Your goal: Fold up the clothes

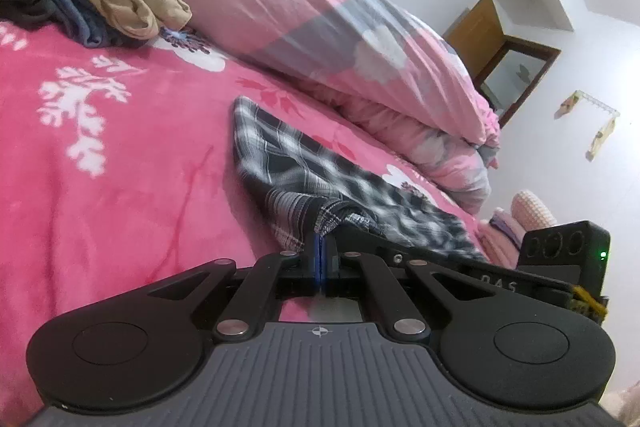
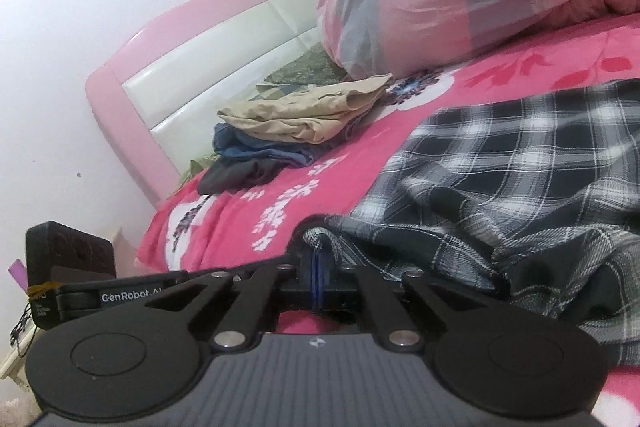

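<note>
Left wrist view: the left hand-held gripper [image 1: 323, 227] pinches a plaid garment [image 1: 288, 163] lying on the pink bed [image 1: 120, 167]. The right hand-held gripper [image 2: 318, 241] pinches another edge; a stack of folded clothes [image 2: 296, 123] sits beyond, near the headboard [image 2: 224, 67].

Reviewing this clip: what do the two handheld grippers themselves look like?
Both match: matte black linkage arms with silver rivets, two round black discs, a ribbed grey body bearing a small crosshair mark, and blue pads between black fingers. The left gripper and right gripper each show the other unit's black box; white "GenRobot" lettering appears in the right view. No hands or sleeves visible.
</note>
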### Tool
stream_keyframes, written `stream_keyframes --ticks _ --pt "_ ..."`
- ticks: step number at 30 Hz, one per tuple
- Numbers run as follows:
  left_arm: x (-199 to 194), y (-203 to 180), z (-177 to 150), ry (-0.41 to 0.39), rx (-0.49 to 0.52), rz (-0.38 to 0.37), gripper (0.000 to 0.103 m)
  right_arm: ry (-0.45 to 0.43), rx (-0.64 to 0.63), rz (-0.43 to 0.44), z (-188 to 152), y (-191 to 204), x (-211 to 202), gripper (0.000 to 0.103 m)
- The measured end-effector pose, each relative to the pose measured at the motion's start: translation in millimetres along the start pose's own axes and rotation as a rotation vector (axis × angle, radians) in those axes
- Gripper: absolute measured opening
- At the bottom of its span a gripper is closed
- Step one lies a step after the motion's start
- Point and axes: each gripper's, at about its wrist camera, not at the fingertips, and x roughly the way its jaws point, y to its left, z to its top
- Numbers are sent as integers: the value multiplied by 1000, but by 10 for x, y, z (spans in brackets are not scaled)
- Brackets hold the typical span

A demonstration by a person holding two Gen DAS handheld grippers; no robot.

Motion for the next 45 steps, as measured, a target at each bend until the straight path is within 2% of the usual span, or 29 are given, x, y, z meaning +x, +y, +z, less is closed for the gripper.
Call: stream_keyframes --ticks 10,14,18,20,24,26,29,32,35,36,38,39,42,44,45 --pt "-113 160 -112 16 -66 43 0 44 -71 -4 -158 197 137 0" --pt "-135 345 -196 40 -140 28 0 73 -95 -13 -224 264 185 2" --pt "-202 275 -227 22 -79 27 0 71 -134 -22 -217 309 -45 5" --pt "-264 271 -246 18 -64 20 0 67 -155 -26 -209 333 -171 14" --pt "-486 264 -262 -35 -69 12 0 30 -199 -89 -106 322 -463 15" --pt "-539 121 -211 -84 7 40 0 15 -247 -156 -52 303 -550 15" --pt "-433 -197 -122 -120 202 86 0 7 -397 -251 -12 337 -540 15" --pt "-177 -474 -93 -86 399 112 1 47 -641 -318 -77 463 -391 15" --pt "115 -623 -143 -1 577 138 4 118 -829 -345 -173 532 -225 16" --pt "199 -635 -170 28 619 150 5 143 -870 -343 -193 535 -176 19" --pt "282 -629 -205 70 659 165 5 160 -944 -350 -248 550 -106 40" --pt "311 -624 -216 87 672 169 5 158 -976 -357 -275 556 -74 41" --pt "314 -591 -214 100 670 171 2 185 -942 -352 -249 501 6 34" --pt "265 -561 -212 82 659 179 0 188 -881 -341 -202 462 -11 8" --pt "231 -551 -209 73 651 184 0 174 -857 -333 -188 466 -51 7"
